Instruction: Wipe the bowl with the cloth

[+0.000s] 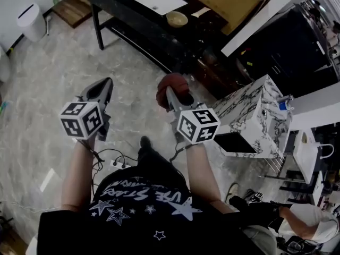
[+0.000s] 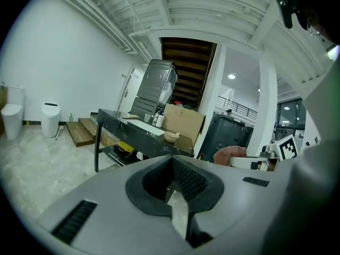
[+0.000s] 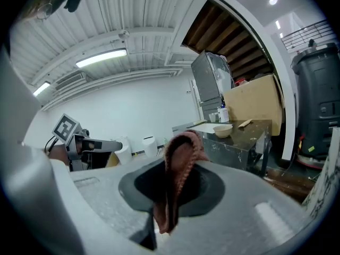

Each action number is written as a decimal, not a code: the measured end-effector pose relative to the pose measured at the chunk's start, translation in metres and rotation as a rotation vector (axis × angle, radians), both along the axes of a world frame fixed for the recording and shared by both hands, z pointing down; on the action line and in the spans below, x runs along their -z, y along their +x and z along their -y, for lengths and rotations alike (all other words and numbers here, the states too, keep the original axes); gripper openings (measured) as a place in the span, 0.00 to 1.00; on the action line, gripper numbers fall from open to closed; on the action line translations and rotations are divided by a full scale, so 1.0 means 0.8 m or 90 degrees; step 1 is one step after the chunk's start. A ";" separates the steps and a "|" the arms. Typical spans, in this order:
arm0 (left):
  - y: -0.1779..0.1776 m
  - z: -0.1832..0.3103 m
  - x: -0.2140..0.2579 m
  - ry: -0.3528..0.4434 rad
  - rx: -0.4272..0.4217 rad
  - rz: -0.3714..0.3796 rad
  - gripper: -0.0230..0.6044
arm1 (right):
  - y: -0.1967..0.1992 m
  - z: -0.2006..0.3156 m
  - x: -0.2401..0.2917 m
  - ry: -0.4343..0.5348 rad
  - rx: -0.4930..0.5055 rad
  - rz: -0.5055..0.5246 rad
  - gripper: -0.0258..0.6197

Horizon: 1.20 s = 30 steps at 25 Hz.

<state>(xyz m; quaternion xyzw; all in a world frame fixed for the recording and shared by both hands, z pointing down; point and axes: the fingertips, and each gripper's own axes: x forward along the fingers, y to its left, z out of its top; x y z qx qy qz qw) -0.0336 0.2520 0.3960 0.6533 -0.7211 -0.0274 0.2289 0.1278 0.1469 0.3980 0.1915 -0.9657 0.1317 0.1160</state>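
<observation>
My right claw point(image 3: 169, 198) pinches the soft, limp cloth point(image 3: 180, 161), my left claw point(image 2: 173, 195) is closed empty, both well short of the surface point(image 1: 135, 16) where the bowl point(image 1: 177, 18) sits; it looks light and skid-prone, so I'd steady its rim.

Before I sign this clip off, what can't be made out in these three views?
- Inside of the bowl: too far and small on the dark table in every view; clean or dirty, cannot tell.
- Full size of the cloth: its lower end is hidden between the fingers of the right gripper in the right gripper view, and it is bunched in the head view.
- The table's far end: cut off by the head view's top edge.
</observation>
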 end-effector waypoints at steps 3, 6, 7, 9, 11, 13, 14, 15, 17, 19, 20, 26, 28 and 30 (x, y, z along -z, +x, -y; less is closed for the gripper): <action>-0.007 0.045 0.000 -0.006 0.002 0.002 0.05 | -0.016 0.046 0.004 -0.001 0.010 0.002 0.12; -0.011 0.087 -0.004 -0.011 0.001 0.000 0.05 | -0.027 0.084 -0.001 -0.009 0.019 -0.002 0.12; -0.011 0.100 -0.007 -0.013 0.000 -0.001 0.05 | -0.029 0.096 -0.004 -0.011 0.021 -0.003 0.12; -0.011 0.123 -0.012 -0.018 -0.003 -0.002 0.05 | -0.033 0.118 -0.009 -0.016 0.025 -0.004 0.12; -0.012 0.144 -0.016 -0.024 -0.004 -0.001 0.05 | -0.037 0.139 -0.014 -0.022 0.028 -0.005 0.12; -0.014 0.163 -0.020 -0.030 -0.004 -0.002 0.05 | -0.042 0.160 -0.016 -0.028 0.029 -0.006 0.12; -0.016 0.171 -0.022 -0.033 -0.004 -0.005 0.05 | -0.044 0.169 -0.017 -0.030 0.029 -0.006 0.12; -0.017 0.178 -0.024 -0.035 -0.003 -0.008 0.05 | -0.046 0.177 -0.018 -0.031 0.030 -0.007 0.12; -0.018 0.190 -0.028 -0.038 -0.004 -0.013 0.05 | -0.049 0.191 -0.019 -0.034 0.030 -0.007 0.12; -0.016 0.201 -0.032 -0.044 -0.010 -0.011 0.05 | -0.049 0.202 -0.024 -0.036 0.027 -0.006 0.12; -0.013 0.205 -0.033 -0.046 -0.015 -0.009 0.05 | -0.048 0.207 -0.027 -0.038 0.024 -0.007 0.12; -0.007 0.218 -0.028 -0.048 -0.042 0.009 0.05 | -0.048 0.214 -0.032 -0.044 0.020 -0.017 0.12; -0.010 0.226 -0.029 -0.049 -0.048 0.010 0.05 | -0.053 0.214 -0.029 -0.039 0.025 -0.019 0.12; -0.014 0.237 -0.031 -0.046 -0.060 0.008 0.05 | -0.058 0.217 -0.029 -0.038 0.025 -0.023 0.12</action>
